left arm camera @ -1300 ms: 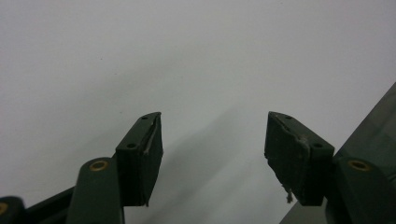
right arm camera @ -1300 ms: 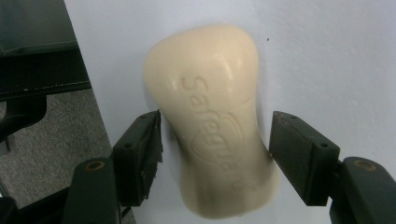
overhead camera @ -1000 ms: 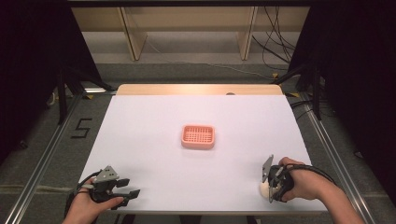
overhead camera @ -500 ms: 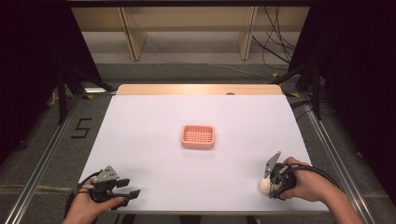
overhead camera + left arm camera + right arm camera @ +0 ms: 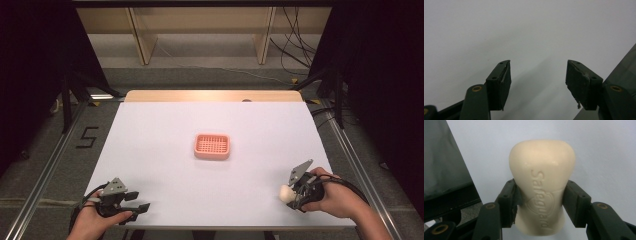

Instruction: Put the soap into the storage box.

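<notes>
The right tongs [image 5: 540, 202] have just been closing and now pinch a cream soap bar [image 5: 541, 192] by its sides, at about 4 o'clock on the white counter [image 5: 165, 130]. The left tongs [image 5: 539, 82] sit at 7 o'clock, jaws wide apart with nothing between them. A pink dish [image 5: 212, 146] lies mid-counter, well apart from both.

Cream soap bar [image 5: 541, 192], embossed lettering, clamped between jaws

Right claw [image 5: 291, 194] grips cream soap [image 5: 285, 192] near table [image 5: 160, 130] edge.
</notes>
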